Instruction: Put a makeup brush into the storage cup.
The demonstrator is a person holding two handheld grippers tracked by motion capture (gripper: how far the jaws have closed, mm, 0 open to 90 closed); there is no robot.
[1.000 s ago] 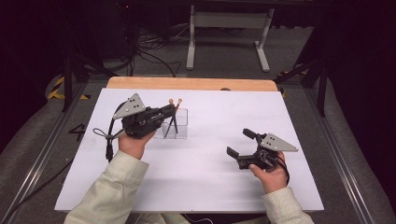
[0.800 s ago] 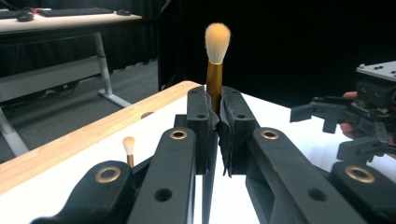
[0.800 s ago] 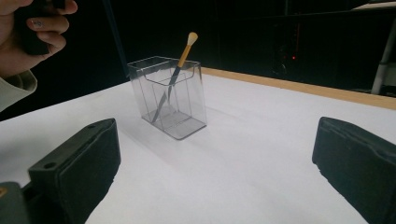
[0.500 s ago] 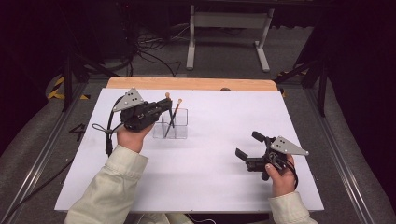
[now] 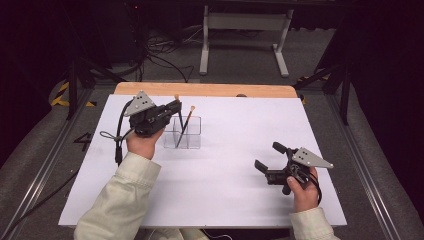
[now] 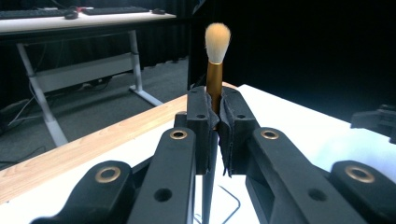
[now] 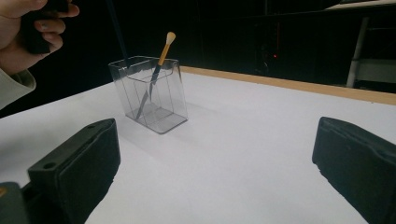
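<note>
My left gripper (image 5: pixel 173 106) (image 6: pixel 215 121) is shut on a makeup brush (image 6: pixel 216 74) with a gold ferrule and pale bristles, held upright over a clear plastic holder (image 5: pixel 184 132) (image 7: pixel 150 93). The brush's dark handle (image 7: pixel 116 32) reaches down toward the holder's left compartment. A second brush (image 5: pixel 186 122) (image 7: pixel 160 58) leans inside the holder, bristles up. My right gripper (image 5: pixel 269 156) (image 7: pixel 215 172) stands open low over the table's right front, empty, pointing toward the holder.
The white table sheet (image 5: pixel 230 125) has a wooden strip (image 5: pixel 205 90) along its far edge. Beyond it stands a desk frame (image 5: pixel 242 35) on a dark floor with cables (image 5: pixel 160 50). A keyboard desk (image 6: pixel 70 18) shows behind.
My left gripper has lifted and shifted slightly back with the brush over the holder. My right gripper has drawn away to the right and toward the front edge.
</note>
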